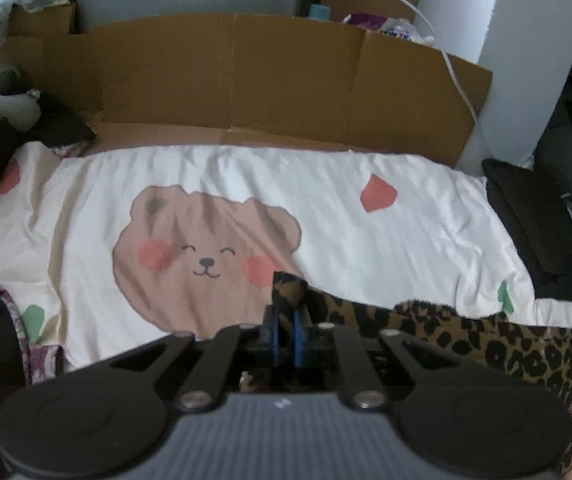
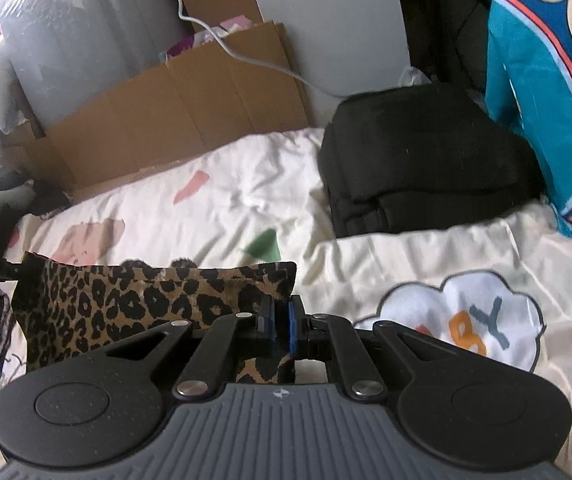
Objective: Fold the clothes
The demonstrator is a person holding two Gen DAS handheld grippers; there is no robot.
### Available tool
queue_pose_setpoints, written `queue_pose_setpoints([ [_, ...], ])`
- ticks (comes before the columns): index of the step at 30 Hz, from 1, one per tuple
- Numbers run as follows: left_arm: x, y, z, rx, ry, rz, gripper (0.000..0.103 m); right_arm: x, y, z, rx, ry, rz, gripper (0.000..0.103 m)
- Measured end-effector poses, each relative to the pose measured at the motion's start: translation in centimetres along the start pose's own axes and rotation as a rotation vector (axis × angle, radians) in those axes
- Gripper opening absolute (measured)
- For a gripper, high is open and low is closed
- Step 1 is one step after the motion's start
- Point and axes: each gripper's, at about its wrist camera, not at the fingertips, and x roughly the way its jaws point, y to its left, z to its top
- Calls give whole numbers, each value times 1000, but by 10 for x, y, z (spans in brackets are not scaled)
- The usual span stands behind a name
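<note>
A flattened cardboard box (image 1: 245,76) stands open along the far edge of the bed, and what lies behind its wall cannot be told. The left tool (image 1: 284,334) pinches the left corner of the leopard-print garment (image 1: 486,344) and the right tool (image 2: 280,330) pinches its right corner, so the cloth spans between them at the near edge of the bed, just above the white bear-print bedsheet (image 1: 213,184). The garment is tan with black spots, its top edge rumpled, and a folded black garment (image 2: 418,164) lies farther right.
</note>
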Motion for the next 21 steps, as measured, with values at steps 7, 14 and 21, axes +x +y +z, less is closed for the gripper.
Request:
queue_pose_setpoints([
  [7, 6, -1, 14, 7, 15, -6, 8, 2, 0, 10, 3, -1, -2, 5],
  [14, 41, -6, 24, 35, 85, -6, 8, 27, -6, 17, 3, 79, -30, 5],
  [21, 56, -16, 31, 77, 99, -20, 8, 43, -18, 17, 28, 134, -46, 5],
])
